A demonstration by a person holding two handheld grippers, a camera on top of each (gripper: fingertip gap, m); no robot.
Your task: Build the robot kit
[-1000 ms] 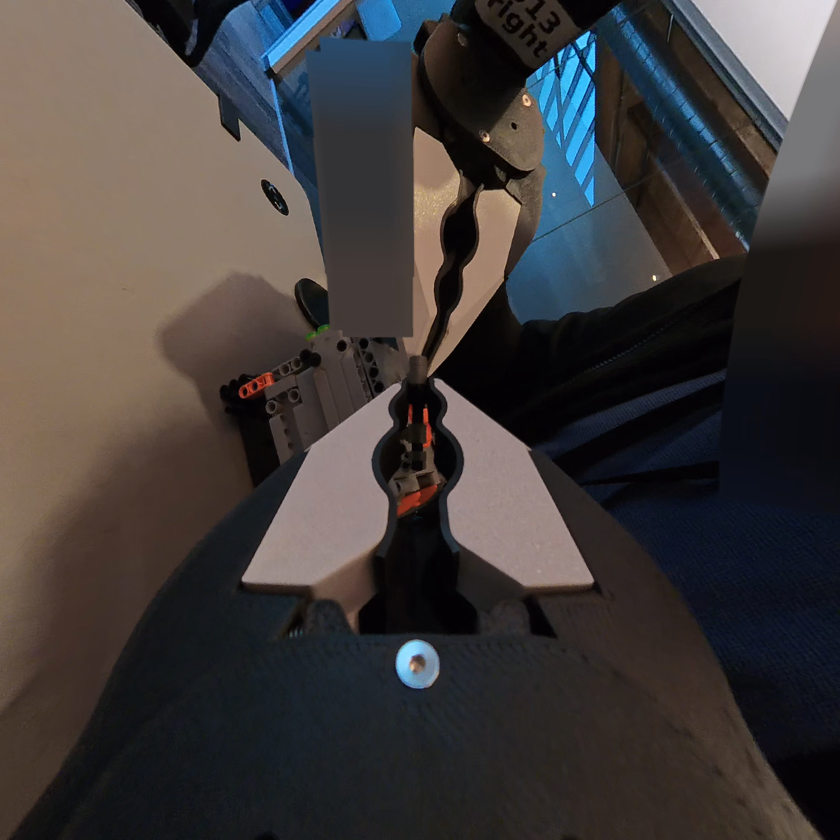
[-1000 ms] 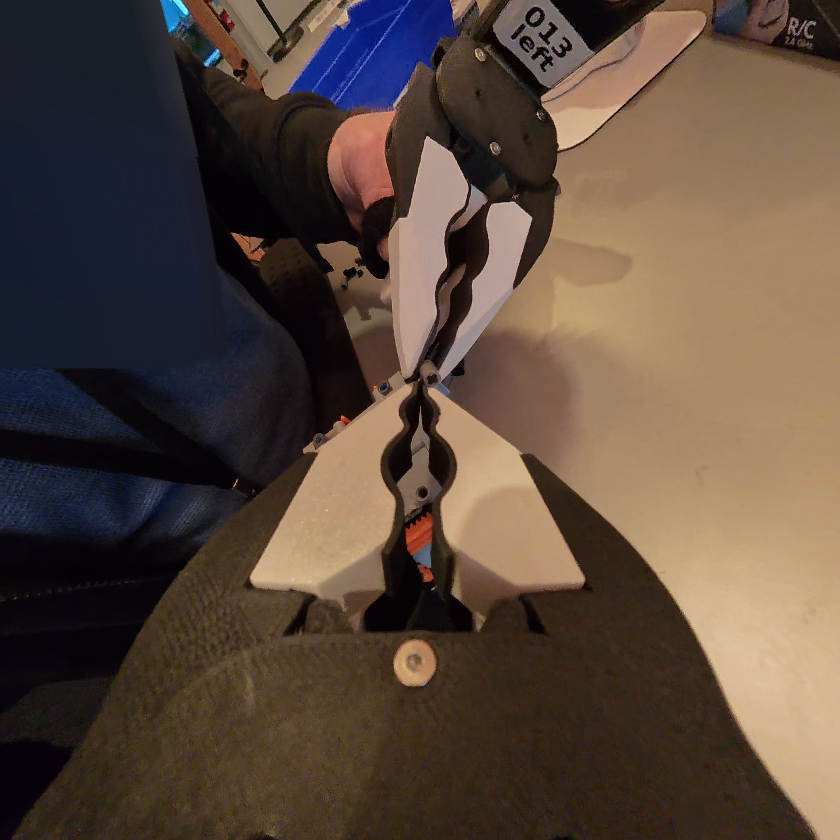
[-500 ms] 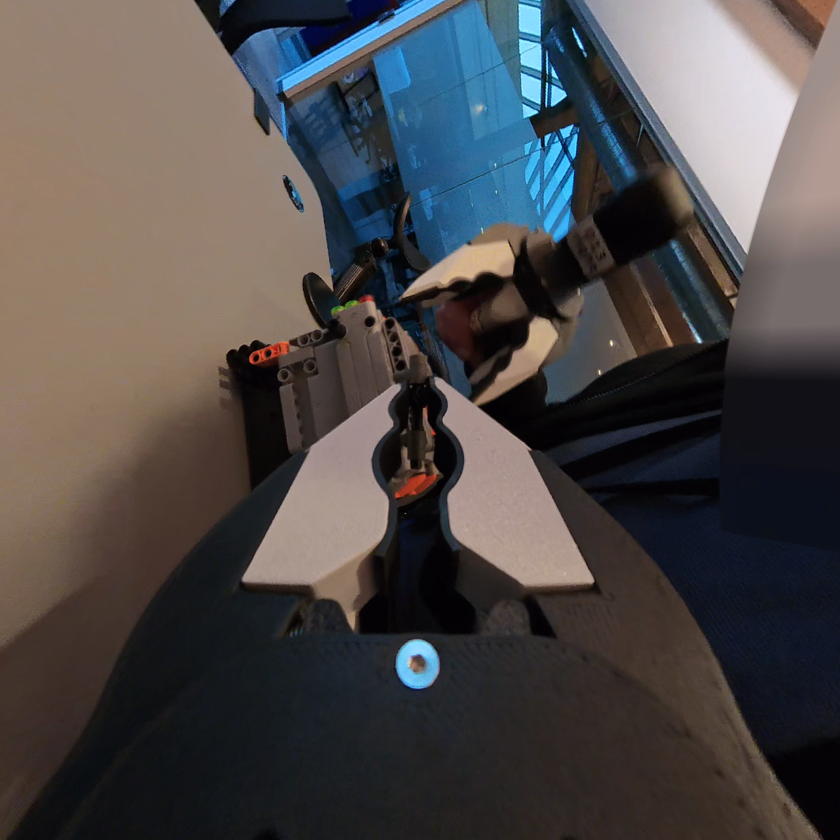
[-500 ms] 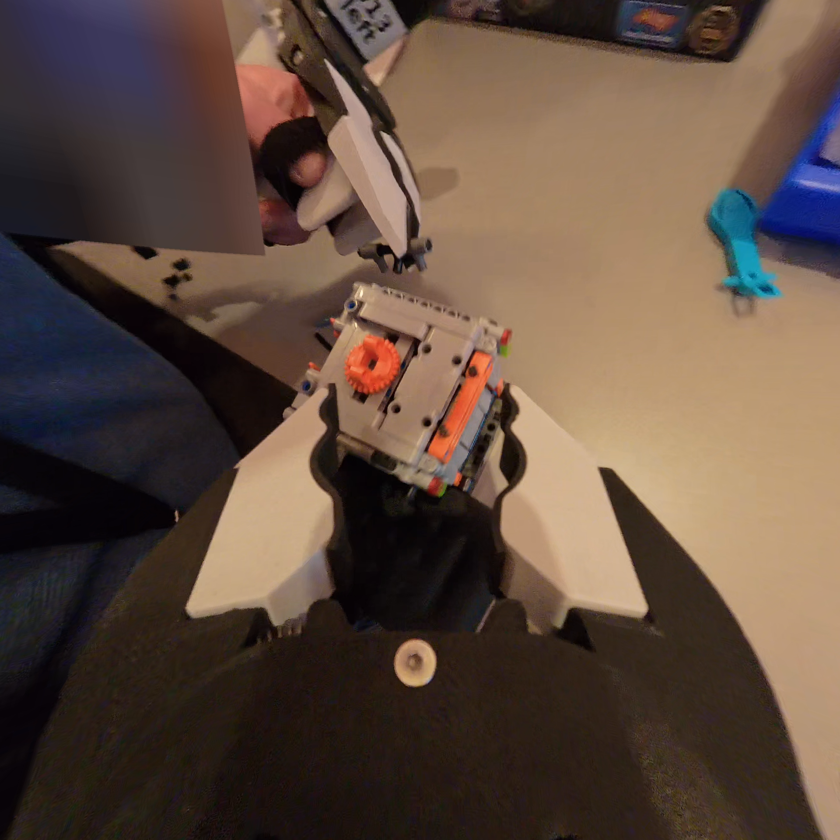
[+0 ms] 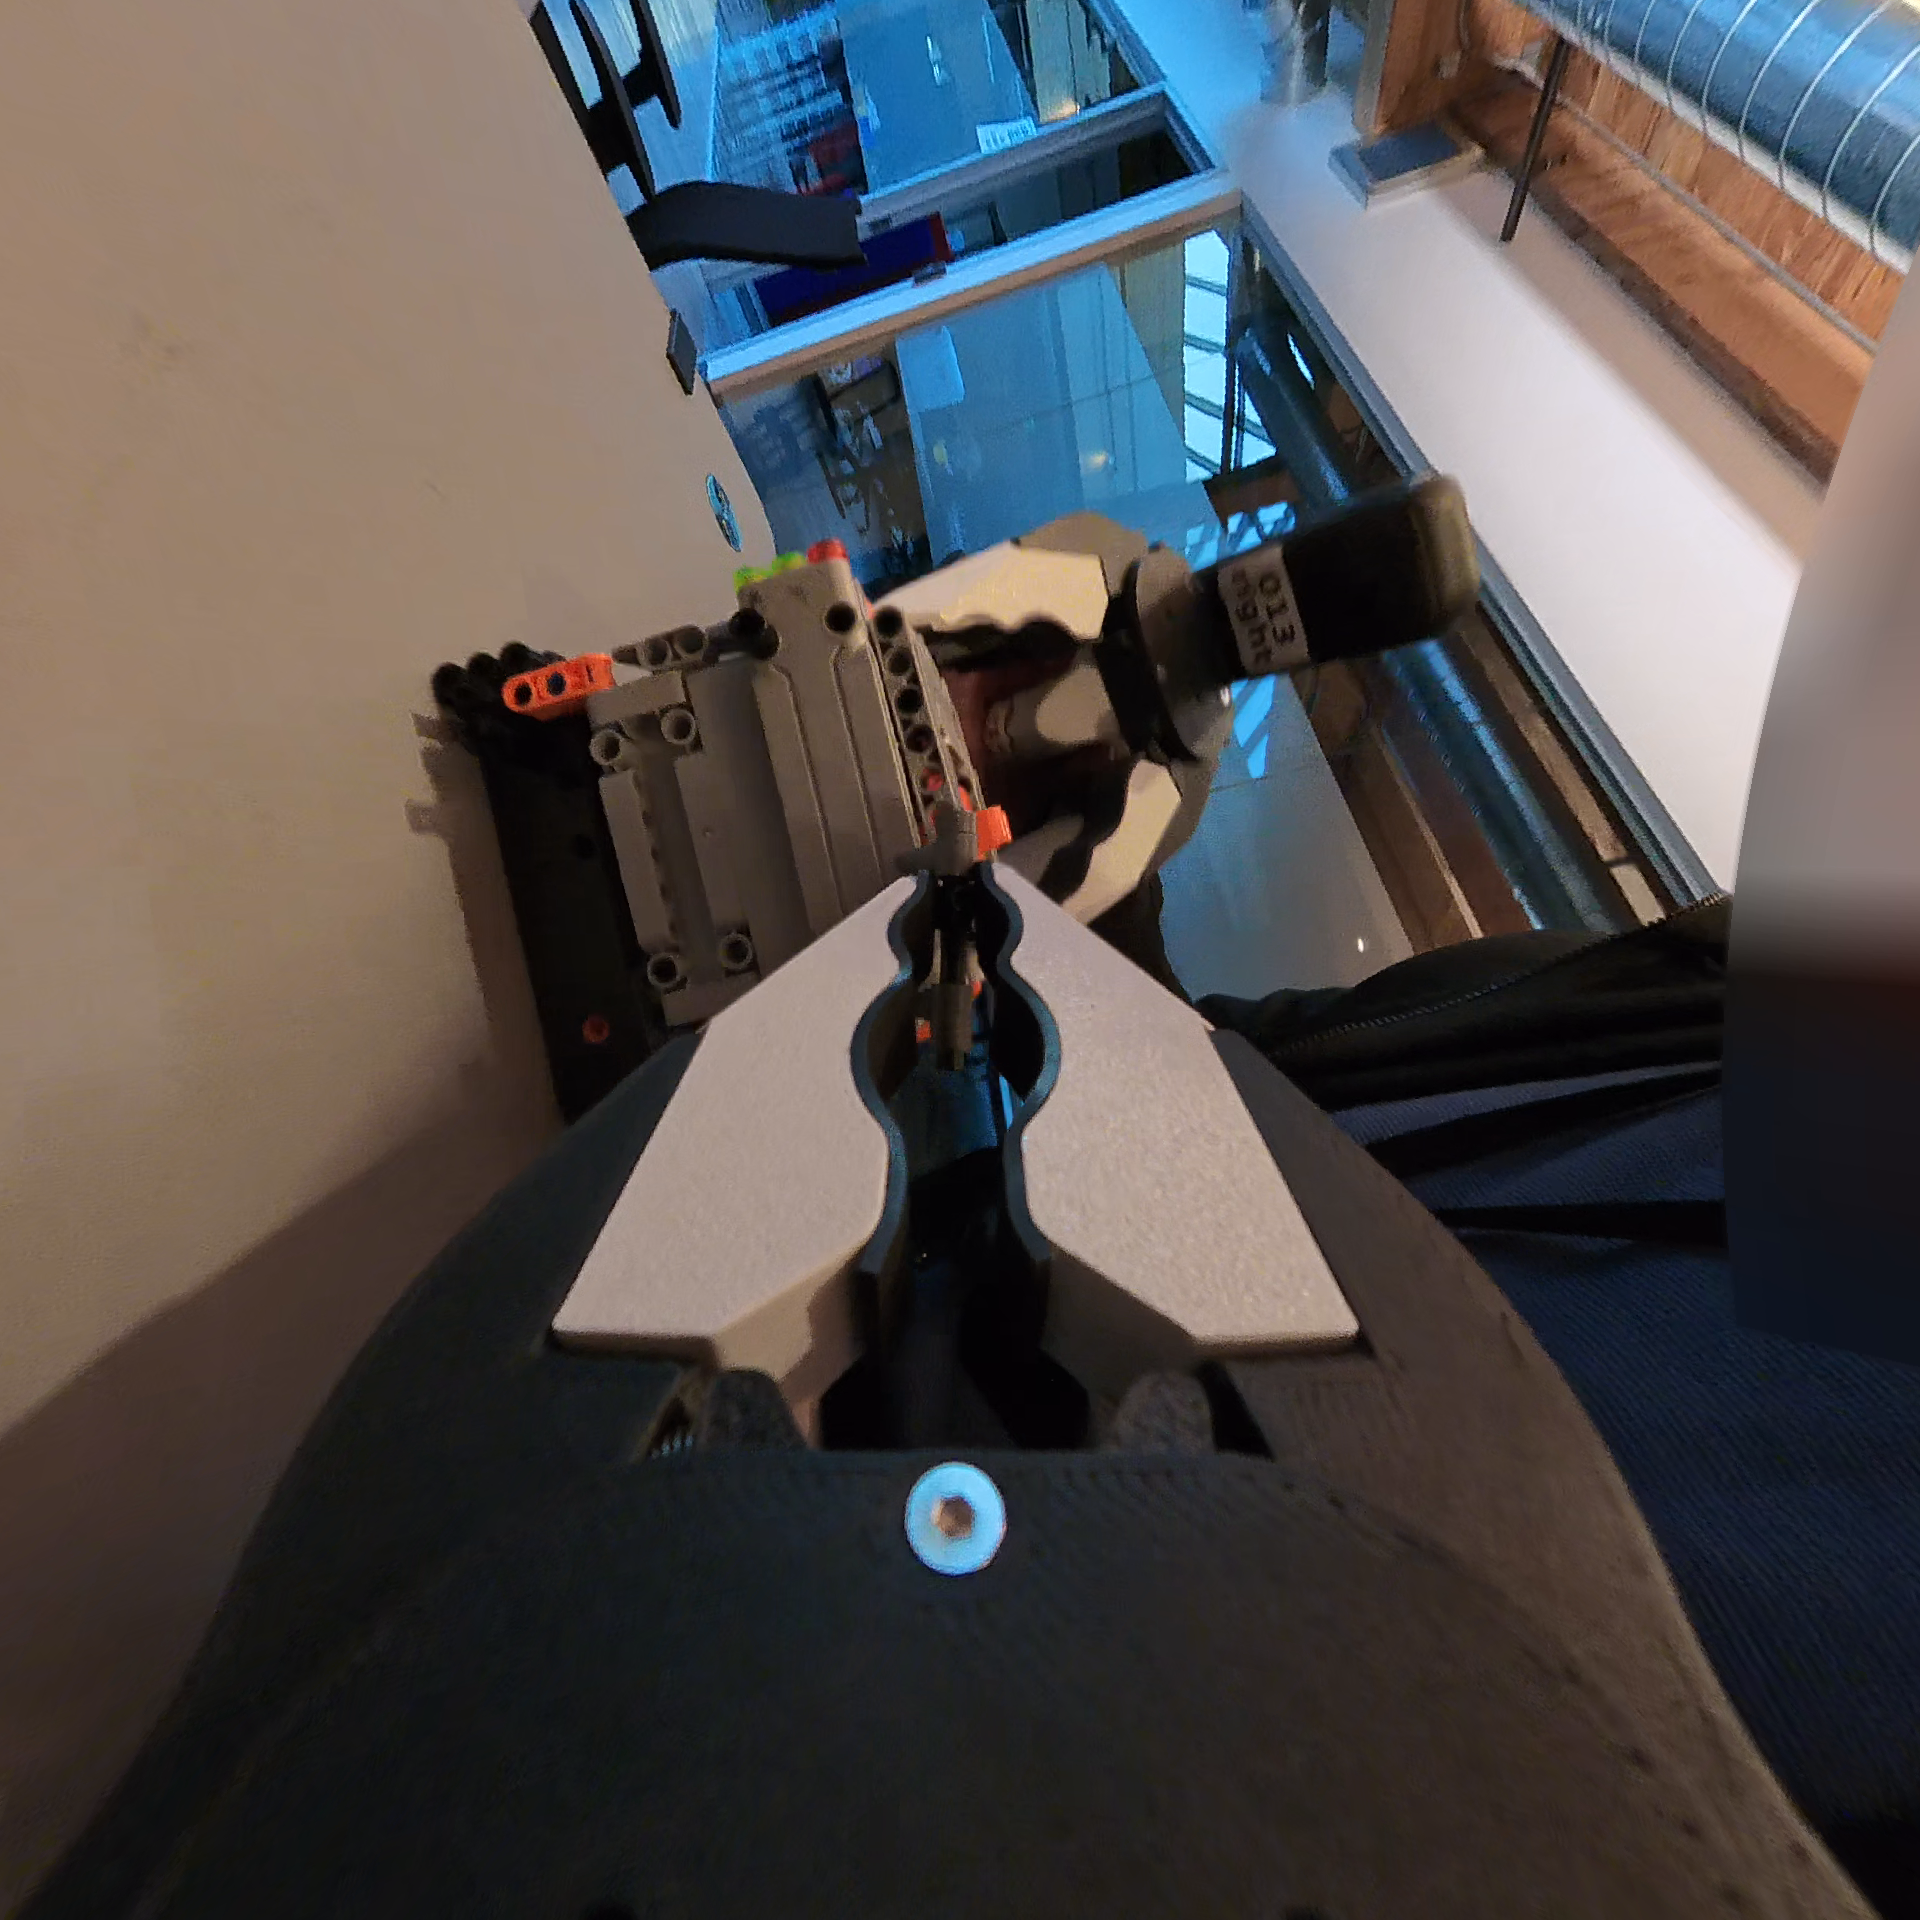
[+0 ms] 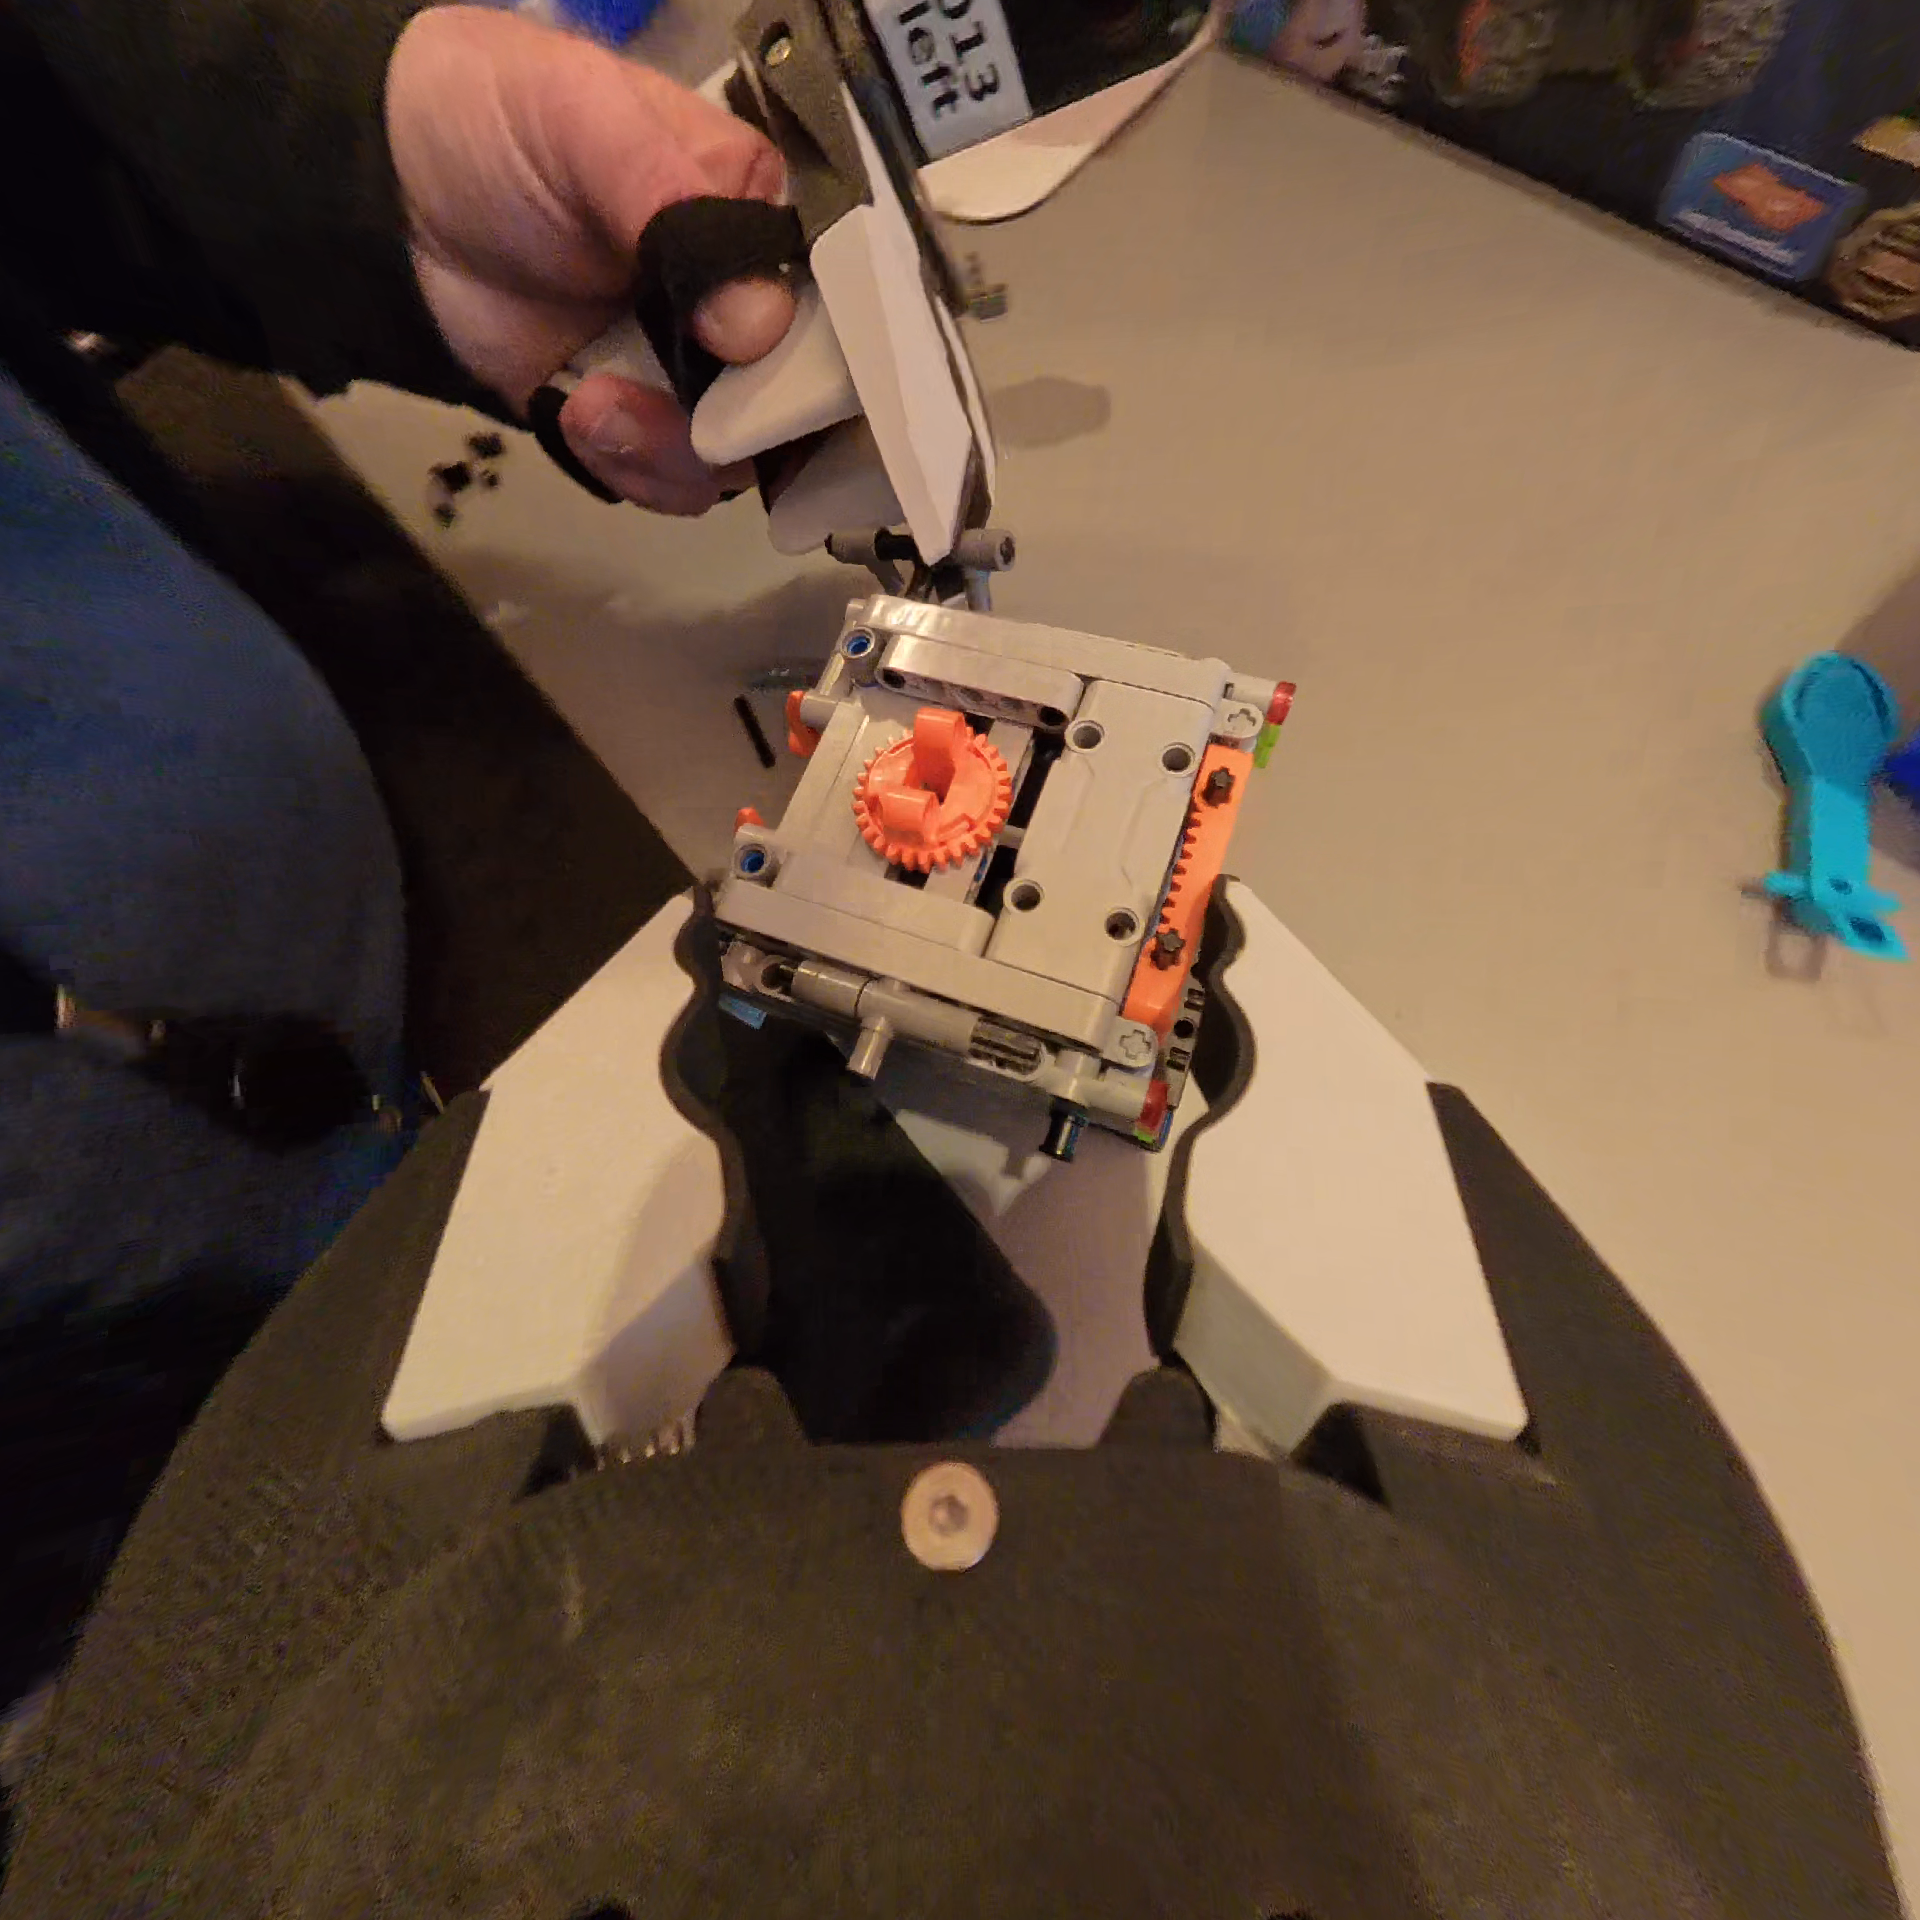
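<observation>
Two grippers over a grey table (image 6: 1455,520): right gripper (image 6: 966,935) clasps a brick assembly (image 6: 997,862), left gripper (image 5: 951,894) seemingly pinches a small pin (image 5: 951,997).

The brick block (image 6: 987,862) sits between the right gripper (image 6: 956,935) fingers, above the tabletop (image 6: 1455,499). The left gripper (image 6: 951,540), pinching a small pin piece (image 6: 977,551), is just behind it. A tool (image 6: 1834,810) lies far right.

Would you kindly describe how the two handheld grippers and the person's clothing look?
Both the left gripper and right gripper have textured black bodies, pale grey wedge-shaped fingers with wavy black inner edges, and a silver screw. A white label marks each handle. Black finger loops, black sleeve, blue garment.
</observation>
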